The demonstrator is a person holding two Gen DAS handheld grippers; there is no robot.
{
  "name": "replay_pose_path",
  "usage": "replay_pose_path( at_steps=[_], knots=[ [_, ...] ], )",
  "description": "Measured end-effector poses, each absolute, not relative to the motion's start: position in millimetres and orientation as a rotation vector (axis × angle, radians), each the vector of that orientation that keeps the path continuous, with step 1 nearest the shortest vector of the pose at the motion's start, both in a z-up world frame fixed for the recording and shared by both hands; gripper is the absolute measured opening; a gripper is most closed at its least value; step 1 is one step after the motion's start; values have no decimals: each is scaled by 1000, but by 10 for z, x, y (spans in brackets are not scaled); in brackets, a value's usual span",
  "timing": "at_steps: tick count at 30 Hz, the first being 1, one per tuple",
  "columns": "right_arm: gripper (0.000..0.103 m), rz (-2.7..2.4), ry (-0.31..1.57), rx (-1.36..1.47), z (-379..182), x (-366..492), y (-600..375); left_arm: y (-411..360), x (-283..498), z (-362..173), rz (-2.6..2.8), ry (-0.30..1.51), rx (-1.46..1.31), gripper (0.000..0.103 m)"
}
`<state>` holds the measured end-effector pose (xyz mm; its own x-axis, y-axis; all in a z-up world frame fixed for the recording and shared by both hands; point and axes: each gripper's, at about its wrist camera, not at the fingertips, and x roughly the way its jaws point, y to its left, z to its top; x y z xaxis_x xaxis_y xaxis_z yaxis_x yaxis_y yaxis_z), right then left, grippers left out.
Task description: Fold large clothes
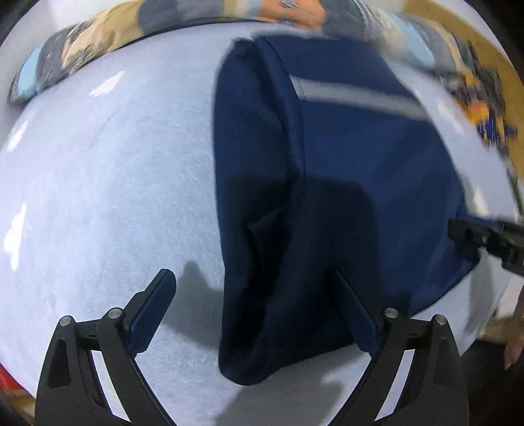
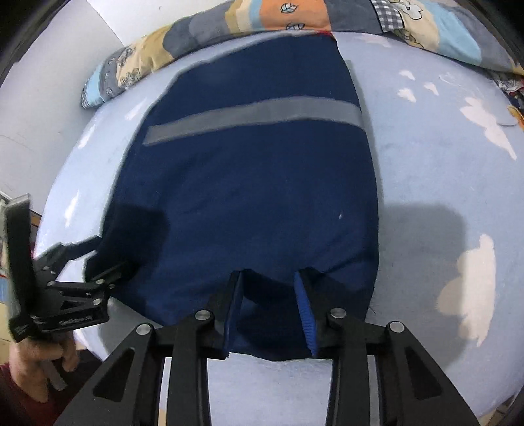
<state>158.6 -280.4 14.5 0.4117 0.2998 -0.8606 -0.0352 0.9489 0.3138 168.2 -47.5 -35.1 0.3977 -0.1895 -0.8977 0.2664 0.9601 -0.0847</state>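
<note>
A large navy garment (image 2: 255,196) with a grey reflective stripe (image 2: 255,119) lies folded on a light blue bed sheet (image 2: 442,183). It also shows in the left wrist view (image 1: 327,183). My left gripper (image 1: 252,295) is open, its jaws wide over the garment's near left edge, holding nothing. It also shows at the left of the right wrist view (image 2: 98,259). My right gripper (image 2: 270,295) is open over the garment's near hem, its fingers apart with no cloth pinched. It also shows at the right edge of the left wrist view (image 1: 484,236).
A patchwork quilt (image 2: 294,16) is bunched along the far side of the bed. The sheet (image 1: 108,183) has white cloud prints (image 2: 471,288). A white wall (image 2: 39,98) stands at the left. The person's hand (image 2: 39,357) holds the left gripper at the bed's near edge.
</note>
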Motion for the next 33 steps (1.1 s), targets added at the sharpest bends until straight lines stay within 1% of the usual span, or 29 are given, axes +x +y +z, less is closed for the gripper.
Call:
replay_pose_path(
  at_steps=[2, 4, 5, 6, 9, 11, 14, 19, 21, 23, 33],
  knots=[
    [37, 246, 1063, 328, 311, 1573, -2911, -386, 1673, -172, -285, 1046, 24, 96],
    [43, 214, 1007, 313, 434, 1593, -2998, -350, 1676, -23, -256, 968, 28, 96],
    [52, 171, 995, 307, 444, 1618, -3062, -346, 1680, 17, -248, 942, 31, 96],
    [56, 120, 996, 320, 432, 1652, -3135, -333, 1696, 48, -235, 915, 37, 96],
    [56, 76, 1014, 399, 358, 1743, -3286, -278, 1743, 8, -201, 864, 21, 96],
    [56, 37, 1020, 409, 341, 1810, -3337, -339, 1788, -21, -188, 860, 3, 96],
    [56, -9, 1005, 365, 398, 1787, -3311, -484, 1854, -2, -183, 801, 8, 96],
    [56, -6, 995, 301, 483, 1768, -3017, -766, 1810, 175, -165, 674, 113, 96],
    [60, -4, 981, 252, 518, 1790, -2883, -841, 1782, 224, -153, 639, 167, 96],
    [62, -7, 967, 215, 547, 1818, -2774, -896, 1746, 256, -146, 608, 214, 96],
    [66, 11, 934, 151, 624, 1813, -2550, -839, 1740, 303, -164, 612, 203, 96]
  ],
)
